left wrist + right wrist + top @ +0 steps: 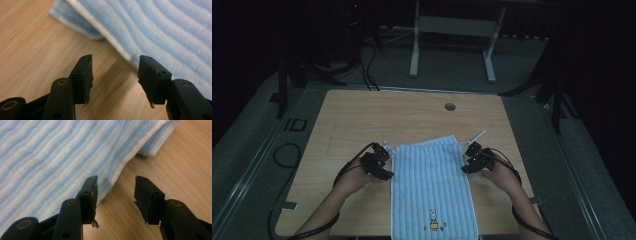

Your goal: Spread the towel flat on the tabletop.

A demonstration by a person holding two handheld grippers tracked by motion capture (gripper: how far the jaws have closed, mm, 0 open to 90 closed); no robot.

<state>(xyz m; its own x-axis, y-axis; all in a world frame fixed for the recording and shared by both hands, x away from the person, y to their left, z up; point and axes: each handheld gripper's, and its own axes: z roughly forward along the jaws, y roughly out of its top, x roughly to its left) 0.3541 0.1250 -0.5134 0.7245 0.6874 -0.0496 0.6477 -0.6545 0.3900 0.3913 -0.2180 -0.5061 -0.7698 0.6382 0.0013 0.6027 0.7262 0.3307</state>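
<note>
Wooden table (362, 115), dim room. Blue striped towel (429, 185), folded, lying flat at near centre edge. Left gripper (384, 150) and right gripper (469, 150) flanking its far corners, jaws spread, gripping nothing.

A wooden table (362, 115) with a round hole (450, 106) stands before a white-legged frame (452, 40).

The high view is dim and murky, dark at its edges, while both gripper views are bright, with soft shadows under the fingers (82, 77) and the towel (50, 157) beyond them blurred.
</note>
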